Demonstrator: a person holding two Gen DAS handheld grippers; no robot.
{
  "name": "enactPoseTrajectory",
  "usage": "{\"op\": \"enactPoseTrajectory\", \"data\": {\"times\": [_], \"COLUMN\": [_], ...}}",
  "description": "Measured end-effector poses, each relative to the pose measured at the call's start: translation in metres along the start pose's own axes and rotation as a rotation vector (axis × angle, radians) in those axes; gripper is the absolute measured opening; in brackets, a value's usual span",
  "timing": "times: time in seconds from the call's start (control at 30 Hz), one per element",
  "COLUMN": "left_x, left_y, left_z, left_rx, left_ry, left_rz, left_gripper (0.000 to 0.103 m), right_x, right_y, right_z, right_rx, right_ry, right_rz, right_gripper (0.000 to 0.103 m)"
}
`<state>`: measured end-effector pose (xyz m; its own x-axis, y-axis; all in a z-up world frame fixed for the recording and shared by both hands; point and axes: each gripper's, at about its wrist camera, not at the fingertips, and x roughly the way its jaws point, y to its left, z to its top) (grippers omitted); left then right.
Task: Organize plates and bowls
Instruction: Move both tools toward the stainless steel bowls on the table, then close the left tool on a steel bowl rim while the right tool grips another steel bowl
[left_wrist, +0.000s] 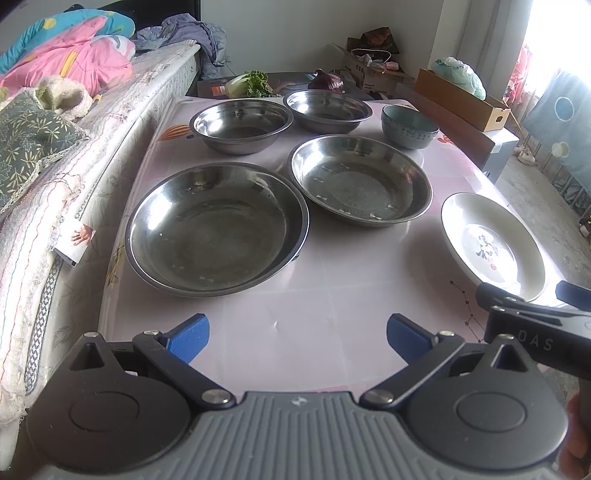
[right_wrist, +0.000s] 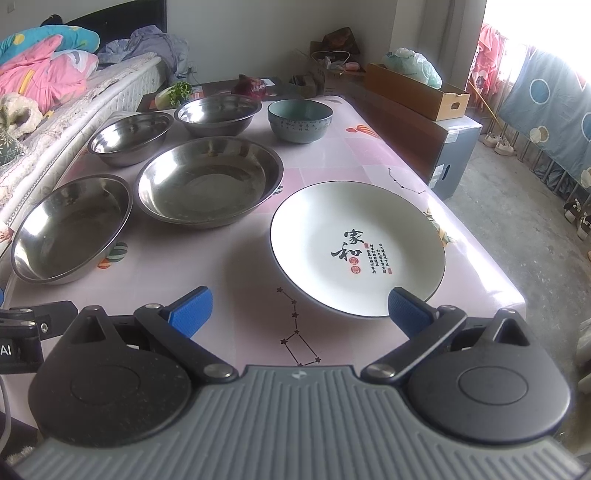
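Dishes unstacked across table (right_wrist: 258, 325); left gripper (left_wrist: 297, 338), right gripper (right_wrist: 300, 312) both spread, empty, right nearest white plate (right_wrist: 357, 249), likely first pick.

bed (left_wrist: 92, 122) left of table (left_wrist: 332, 280), bright window (right_wrist: 517, 22) right.

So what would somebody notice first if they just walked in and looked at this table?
Probably the white plate with black calligraphy, lying at the near right of the pink table just ahead of the open right gripper. Next, the four shiny steel dishes, led by the big steel basin near the left side. A teal ceramic bowl sits alone at the far end.
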<state>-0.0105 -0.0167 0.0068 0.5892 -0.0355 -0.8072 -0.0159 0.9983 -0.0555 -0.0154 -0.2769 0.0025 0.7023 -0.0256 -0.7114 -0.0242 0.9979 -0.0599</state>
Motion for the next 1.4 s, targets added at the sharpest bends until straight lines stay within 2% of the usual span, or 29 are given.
{"op": "enactPoseTrajectory", "data": {"times": [0.6, 0.8, 0.9, 1.1, 1.17, 1.3, 1.4], "left_x": [0.008, 0.005, 0.007, 0.019, 0.026, 0.044, 0.061], "left_y": [0.008, 0.025, 0.033, 0.056, 0.066, 0.095, 0.113], "left_z": [0.006, 0.027, 0.046, 0.096, 0.112, 0.142, 0.163], "left_rx": [-0.019, -0.008, 0.010, 0.026, 0.015, -0.065, -0.118], "left_ry": [0.011, -0.047, -0.078, -0.116, -0.117, -0.103, -0.100], "left_rz": [-0.004, 0.034, 0.056, 0.062, 0.045, -0.045, -0.060], "left_gripper": [0.103, 0.103, 0.103, 0.103, 0.103, 0.103, 0.103], "right_x": [0.012, 0.021, 0.020, 0.013, 0.017, 0.038, 0.066], "right_y": [-0.003, 0.000, 0.002, -0.002, 0.000, 0.008, 0.021], "right_z": [0.003, 0.021, 0.036, 0.083, 0.106, 0.155, 0.192], "right_rx": [0.039, -0.015, -0.050, -0.120, -0.123, -0.077, -0.028], "right_ry": [0.012, 0.022, -0.027, -0.251, -0.295, -0.321, -0.275], "right_rz": [-0.008, -0.030, 0.034, 0.220, 0.256, 0.350, 0.455], "right_gripper": [0.102, 0.102, 0.102, 0.102, 0.102, 0.102, 0.102]}}
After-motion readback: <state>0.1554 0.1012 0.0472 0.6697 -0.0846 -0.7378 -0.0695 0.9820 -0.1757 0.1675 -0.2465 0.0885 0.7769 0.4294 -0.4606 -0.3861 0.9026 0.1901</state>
